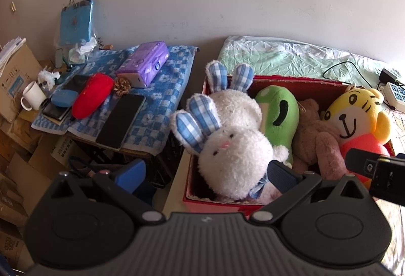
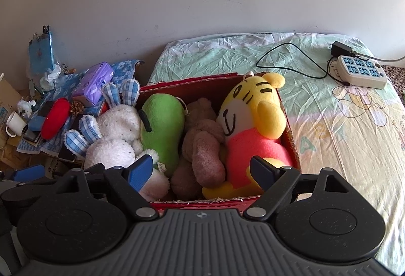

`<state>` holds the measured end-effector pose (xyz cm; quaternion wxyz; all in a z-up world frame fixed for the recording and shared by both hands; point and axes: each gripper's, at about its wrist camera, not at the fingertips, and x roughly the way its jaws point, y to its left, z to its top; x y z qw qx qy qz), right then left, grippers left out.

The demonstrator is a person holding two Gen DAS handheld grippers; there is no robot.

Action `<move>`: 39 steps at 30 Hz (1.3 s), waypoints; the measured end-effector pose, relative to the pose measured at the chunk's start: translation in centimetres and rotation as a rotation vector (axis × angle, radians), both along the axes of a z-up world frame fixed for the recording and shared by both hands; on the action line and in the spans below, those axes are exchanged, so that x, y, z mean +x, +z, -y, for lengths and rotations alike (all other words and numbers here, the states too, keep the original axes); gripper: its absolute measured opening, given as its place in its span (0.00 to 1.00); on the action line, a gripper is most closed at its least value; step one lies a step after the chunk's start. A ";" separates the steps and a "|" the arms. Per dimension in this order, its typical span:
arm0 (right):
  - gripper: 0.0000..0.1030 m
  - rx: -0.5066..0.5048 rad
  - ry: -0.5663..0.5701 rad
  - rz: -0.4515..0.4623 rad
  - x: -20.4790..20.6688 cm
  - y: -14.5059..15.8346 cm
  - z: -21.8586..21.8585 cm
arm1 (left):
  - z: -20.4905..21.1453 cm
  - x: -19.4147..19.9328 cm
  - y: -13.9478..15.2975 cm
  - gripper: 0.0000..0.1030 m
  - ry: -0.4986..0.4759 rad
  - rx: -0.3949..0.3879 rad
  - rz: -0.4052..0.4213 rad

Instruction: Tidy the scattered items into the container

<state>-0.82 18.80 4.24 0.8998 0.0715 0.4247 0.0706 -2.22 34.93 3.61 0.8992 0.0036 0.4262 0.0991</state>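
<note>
Fingers (image 2: pixel 202 172) spread — plush toys (image 2: pixel 162 134) apparently untouched, in box (image 2: pixel 288 134).

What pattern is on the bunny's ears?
Blue and white checks on the bunny's ears, clearest in the left wrist view.

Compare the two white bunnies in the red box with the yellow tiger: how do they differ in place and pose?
The white bunnies fill the box's left end, their blue-checked ears hanging out over the rim; the yellow tiger leans at the right end, with its head rising above the rim. The bunnies are plain white; the tiger wears a pink-red body. Both kinds are plush and sit inside the red box, with a green toy and a brown bear between them.
</note>
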 end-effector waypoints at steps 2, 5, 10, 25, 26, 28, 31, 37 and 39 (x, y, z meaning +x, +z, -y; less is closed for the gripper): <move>0.84 -0.001 0.001 -0.009 0.1 -0.1 -0.1 | -0.1 0.1 -0.1 0.99 -0.001 -0.005 -0.006; 0.84 -0.004 -0.004 -0.015 0.3 -0.1 -0.2 | 0.0 0.3 -0.4 0.99 -0.005 -0.004 -0.018; 0.84 -0.007 0.000 -0.058 1.1 -0.4 -0.3 | 0.4 0.8 -0.6 0.99 -0.010 0.003 -0.034; 0.85 -0.006 -0.040 -0.074 2.1 -0.6 0.4 | 0.7 2.4 -1.1 0.99 -0.016 0.018 -0.069; 0.85 -0.010 -0.039 -0.073 2.2 -0.6 0.3 | 0.7 2.4 -1.1 0.99 -0.019 0.017 -0.069; 0.85 -0.013 -0.036 -0.074 2.3 -0.6 0.3 | 0.8 2.6 -1.1 0.99 -0.024 0.020 -0.068; 0.85 -0.011 -0.034 -0.075 2.6 -0.7 0.4 | 1.0 2.8 -1.0 0.99 -0.032 0.030 -0.066; 0.85 -0.014 -0.042 -0.073 3.0 -0.7 0.6 | 0.7 3.1 -1.0 0.99 -0.027 0.037 -0.056; 0.85 -0.010 -0.040 -0.073 3.0 -0.8 0.6 | 0.8 3.1 -1.0 0.99 -0.027 0.040 -0.055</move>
